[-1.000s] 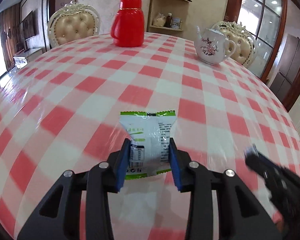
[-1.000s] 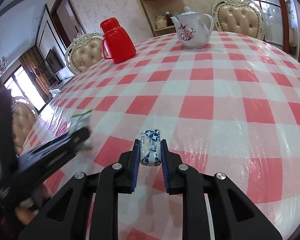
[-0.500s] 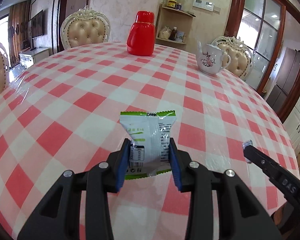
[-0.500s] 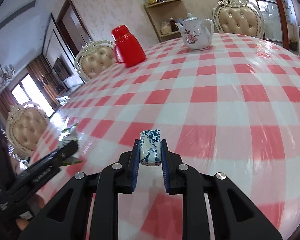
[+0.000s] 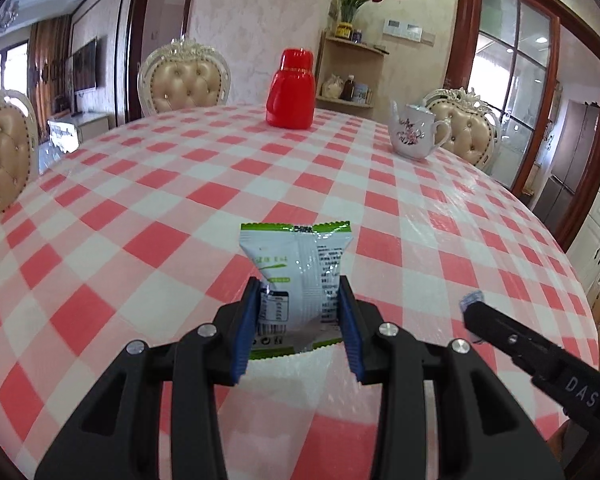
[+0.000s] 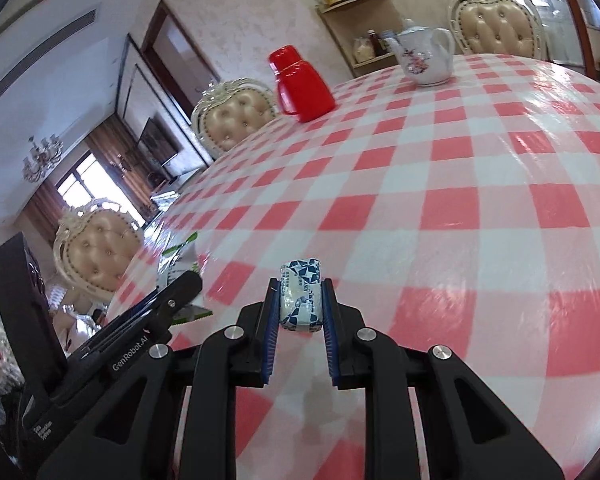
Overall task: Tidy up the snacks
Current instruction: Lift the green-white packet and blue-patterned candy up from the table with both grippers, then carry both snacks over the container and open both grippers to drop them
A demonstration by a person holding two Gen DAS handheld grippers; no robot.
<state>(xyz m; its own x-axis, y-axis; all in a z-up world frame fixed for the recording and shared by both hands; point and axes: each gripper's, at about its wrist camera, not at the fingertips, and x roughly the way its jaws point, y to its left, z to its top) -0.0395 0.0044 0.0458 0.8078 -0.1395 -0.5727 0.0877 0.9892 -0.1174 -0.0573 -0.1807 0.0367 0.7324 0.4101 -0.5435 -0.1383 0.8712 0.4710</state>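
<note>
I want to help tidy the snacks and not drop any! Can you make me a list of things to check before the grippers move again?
1. Left gripper pinching the green-and-white foil snack packet: ok, blue pads press both sides.
2. Right gripper holding the small blue-and-white wrapped candy: ok, squeezed between the pads.
3. Both snacks lifted off the red-and-white checked tablecloth: cannot tell.
4. Grippers apart from each other: ok, a gap shows between them.
5. Red plastic thermos jug and white flowered china teapot out of the way: ok, both stand at the far side.
6. A box or tray to put snacks in: not ok, none in view.
</note>
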